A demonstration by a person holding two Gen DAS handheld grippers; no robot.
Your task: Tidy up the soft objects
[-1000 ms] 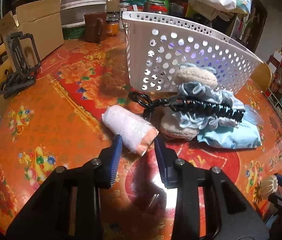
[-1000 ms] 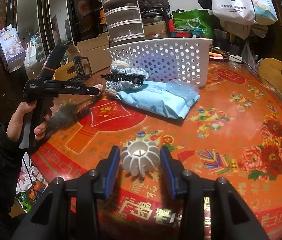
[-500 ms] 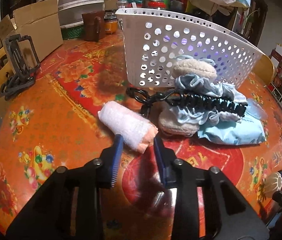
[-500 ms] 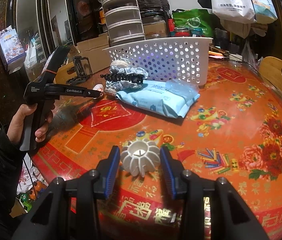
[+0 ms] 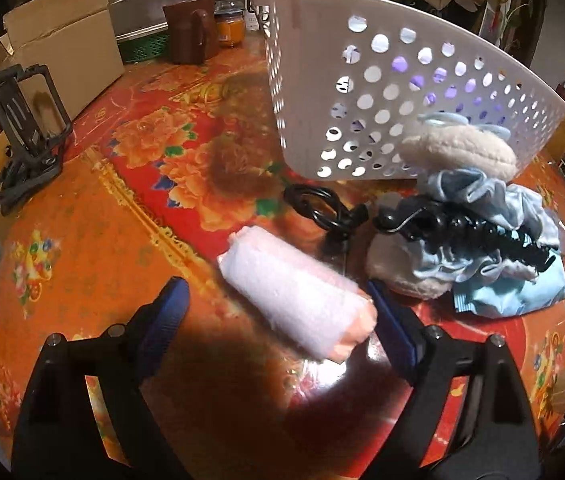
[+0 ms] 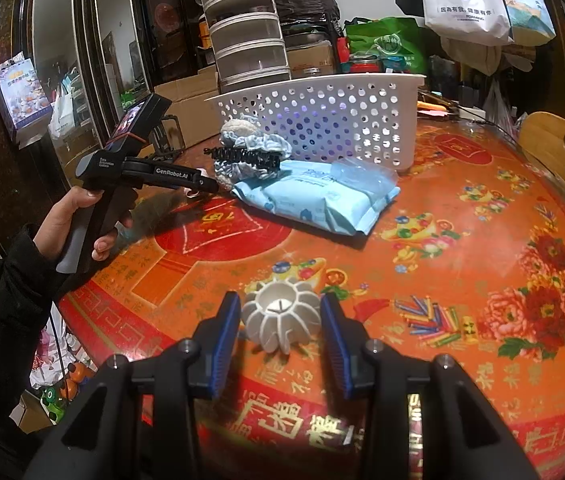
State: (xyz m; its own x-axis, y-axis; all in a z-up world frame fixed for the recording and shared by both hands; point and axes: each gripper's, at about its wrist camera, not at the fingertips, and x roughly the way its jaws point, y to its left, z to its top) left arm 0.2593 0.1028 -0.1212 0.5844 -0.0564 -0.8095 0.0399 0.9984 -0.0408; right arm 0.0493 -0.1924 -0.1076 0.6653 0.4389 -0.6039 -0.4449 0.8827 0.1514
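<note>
Lying on the red patterned table (image 5: 94,240), the rolled pink-and-white towel (image 5: 298,300) sits directly ahead of the left gripper (image 5: 278,312), with its orange-tinged near end already between the two blue pads. Its long axis runs diagonally, from far-left to near-right, so it crosses the line of the fingers at a slant rather than squarely. The right pad is touching or just beside the roll's near end; the left pad stands well apart from its flank. The left gripper is spread wide and has hold of nothing.

Just beyond the towel lie a black looped cord (image 5: 318,208), then a heap made of a beige plush piece (image 5: 458,152), a pale blue scrunchie (image 5: 494,216) and a black claw clip (image 5: 466,232), resting partly on a blue wipes packet (image 6: 314,200). Behind them stands the white perforated basket (image 5: 402,92), probably the destination.

The left gripper is plainly the nearer one; the right gripper (image 6: 280,328) is well apart across the table, its jaws parted around a white ribbed ball (image 6: 280,316), with a slim gap showing on each side, so it frames the ball without clamping it.

Compared with half a second ago, the left jaws have opened much wider and moved forward, so the towel now reaches in between them instead of lying at their tips. The right gripper and ball look unchanged.
</note>
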